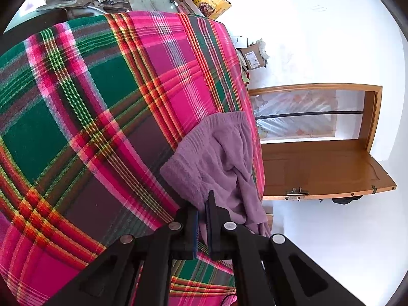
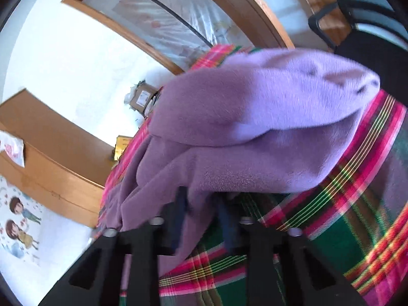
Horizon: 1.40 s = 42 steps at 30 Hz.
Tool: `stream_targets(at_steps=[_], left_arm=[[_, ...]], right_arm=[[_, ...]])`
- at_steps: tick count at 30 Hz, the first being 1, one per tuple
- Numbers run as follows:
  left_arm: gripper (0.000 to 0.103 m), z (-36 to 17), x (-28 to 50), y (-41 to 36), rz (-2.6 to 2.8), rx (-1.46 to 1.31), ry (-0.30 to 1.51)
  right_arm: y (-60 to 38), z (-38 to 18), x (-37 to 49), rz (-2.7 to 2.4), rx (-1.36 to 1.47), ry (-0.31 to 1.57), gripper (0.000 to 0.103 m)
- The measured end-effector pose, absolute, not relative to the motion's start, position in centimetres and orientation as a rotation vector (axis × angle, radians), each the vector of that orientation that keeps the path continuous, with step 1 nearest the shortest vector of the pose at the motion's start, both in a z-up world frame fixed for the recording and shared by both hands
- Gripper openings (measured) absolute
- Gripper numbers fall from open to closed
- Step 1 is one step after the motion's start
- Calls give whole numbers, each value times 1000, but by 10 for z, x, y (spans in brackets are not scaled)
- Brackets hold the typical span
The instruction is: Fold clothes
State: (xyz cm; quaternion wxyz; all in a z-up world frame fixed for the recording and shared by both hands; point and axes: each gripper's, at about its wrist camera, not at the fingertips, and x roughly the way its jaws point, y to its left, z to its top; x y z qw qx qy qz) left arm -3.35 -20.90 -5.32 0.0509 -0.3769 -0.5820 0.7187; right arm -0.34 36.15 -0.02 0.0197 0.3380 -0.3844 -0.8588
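- The plaid cloth [image 1: 97, 117], in pink, green, dark red and yellow, covers the whole surface that carries the clothes; what lies under it cannot be told. Its right-hand edge drops off toward the white floor [image 1: 318, 38] in the left wrist view.
- The purple fleece garment [image 1: 216, 158] lies bunched at that right-hand edge of the plaid cloth, part of it hanging over the edge. In the right wrist view it fills the middle as a thick, rounded heap [image 2: 255, 107], blurred.
- A wooden door [image 1: 323, 168] with a frosted pane stands beyond the edge, well apart from the garment.
- A wooden cabinet [image 2: 51, 153] shows at the left of the right wrist view, with a white sheet printed with cartoon figures [image 2: 20, 221] below it.
- A black chair [image 2: 357, 25] stands past the far corner of the cloth.
- A cardboard box [image 1: 252, 56] sits on the floor near the far edge, and a yellow packet [image 1: 211, 3] lies beyond the far corner, beside a grey surface holding metal pliers [image 1: 102, 1].
- The left gripper [image 1: 202, 219] has its tongs drawn together on a fold of the purple garment at its near end.
- The right gripper [image 2: 201, 204] has fleece draped between and over its tongs; they stand close, and the pads seem to pinch the fabric, though blur hides the contact.
- No container holds anything here.
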Motion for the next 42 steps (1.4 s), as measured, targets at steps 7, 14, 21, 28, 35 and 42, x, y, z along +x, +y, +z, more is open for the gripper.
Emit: stream_targets(at_steps=[7, 14, 21, 28, 35, 42], left_arm=[[5, -48, -29, -211, 2199, -1128, -1772], [5, -40, -17, -222, 2246, -1077, -1779], [5, -38, -4, -231, 2254, -1049, -1788], [5, -38, 16, -247, 2278, -1016, -1807], [5, -42, 41, -256, 2287, -997, -1814], [5, -50, 68, -262, 2313, -1001, -1827]], right_arm=[[351, 25, 8, -2701, 979, -1107, 5], [340, 41, 28, -2683, 969, -1069, 5], [328, 49, 46, -2651, 1002, -1036, 5], [315, 45, 59, -2601, 1076, -1031, 5], [306, 38, 65, -2593, 1134, -1013, 5], [300, 32, 73, -2594, 1166, -999, 5]])
